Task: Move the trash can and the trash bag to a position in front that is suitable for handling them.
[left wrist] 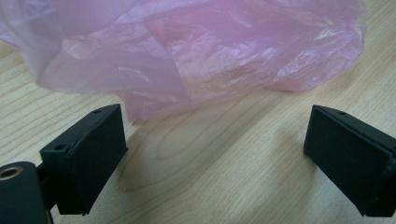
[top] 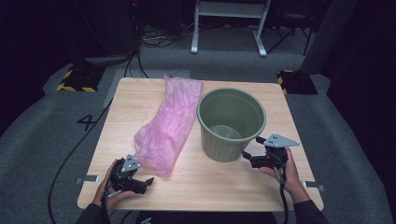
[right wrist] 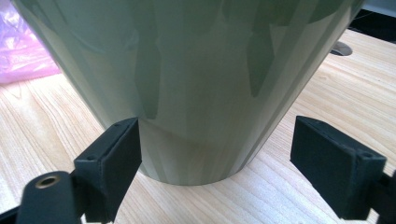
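Two things are seen on the worktop (top: 280, 100): a pink plastic bag (top: 169, 122) and a green pot (top: 231, 122). The bag is laid crumpled from the far middle down toward the near left. The pot is stood upright just right of the bag, near the middle. The left tongs (top: 148, 181) are held low at the near left, just beside the bag's near end, with the jaws spread wide and nothing between them. The right tongs (top: 252, 146) are held at the pot's near right side, jaws spread wide around its base, not pressed on it. Grey floor (top: 42, 135) is seen all around.
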`<state>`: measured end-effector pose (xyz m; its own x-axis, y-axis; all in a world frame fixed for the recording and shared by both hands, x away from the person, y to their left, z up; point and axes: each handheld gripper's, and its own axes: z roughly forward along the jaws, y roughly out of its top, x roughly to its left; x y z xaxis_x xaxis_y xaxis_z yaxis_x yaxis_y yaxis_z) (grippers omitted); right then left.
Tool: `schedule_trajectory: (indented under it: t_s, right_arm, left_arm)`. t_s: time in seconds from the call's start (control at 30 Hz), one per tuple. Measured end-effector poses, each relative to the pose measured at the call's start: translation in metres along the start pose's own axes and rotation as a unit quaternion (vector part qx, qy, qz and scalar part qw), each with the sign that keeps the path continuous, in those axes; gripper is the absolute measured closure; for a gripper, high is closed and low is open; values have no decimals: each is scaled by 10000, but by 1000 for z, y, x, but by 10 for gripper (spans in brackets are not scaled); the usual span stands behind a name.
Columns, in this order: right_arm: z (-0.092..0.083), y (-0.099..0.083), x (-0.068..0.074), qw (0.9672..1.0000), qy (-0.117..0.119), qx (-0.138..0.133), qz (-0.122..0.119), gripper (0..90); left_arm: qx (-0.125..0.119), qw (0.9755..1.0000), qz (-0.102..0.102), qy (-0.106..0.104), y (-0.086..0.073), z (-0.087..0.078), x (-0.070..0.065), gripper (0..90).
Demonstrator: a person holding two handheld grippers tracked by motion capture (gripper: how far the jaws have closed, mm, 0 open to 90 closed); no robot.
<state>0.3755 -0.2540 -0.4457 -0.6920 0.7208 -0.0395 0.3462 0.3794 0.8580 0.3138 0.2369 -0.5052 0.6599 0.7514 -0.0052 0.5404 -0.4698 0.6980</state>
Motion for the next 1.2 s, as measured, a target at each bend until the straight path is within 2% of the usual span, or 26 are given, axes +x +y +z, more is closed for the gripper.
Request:
schedule_trajectory:
  t_s: [0.2,0.5,0.8,0.97,1.07,1.13,1.2]
  right_arm:
    - [9,2,1,10000,-15,-4,-17,170]
    - [24,10,-3,9996,-267,15,51,189]
    - [40,14,-15,9991,-286,76,308,198]
    - [40,11,-17,9990,-240,114,369,208]
    - [37,8,-17,9992,-211,161,305,199]
    - [35,5,-16,9993,-184,221,221,199]
    - [33,2,-17,9993,-160,265,198,198]
  left_arm:
    - [0,10000,-1,0,0,0,0,53]
    - [3,10000,-8,8,0,0,0,53]
    - [14,10000,-33,60,0,-1,-1,52]
    - [-48,9998,-114,129,-1,-2,-4,73]
    - [-104,9998,-109,147,1,-3,-8,182]
    - [-144,9998,-88,131,3,-4,-11,147]
    - [-246,9996,-75,141,4,-6,-14,170]
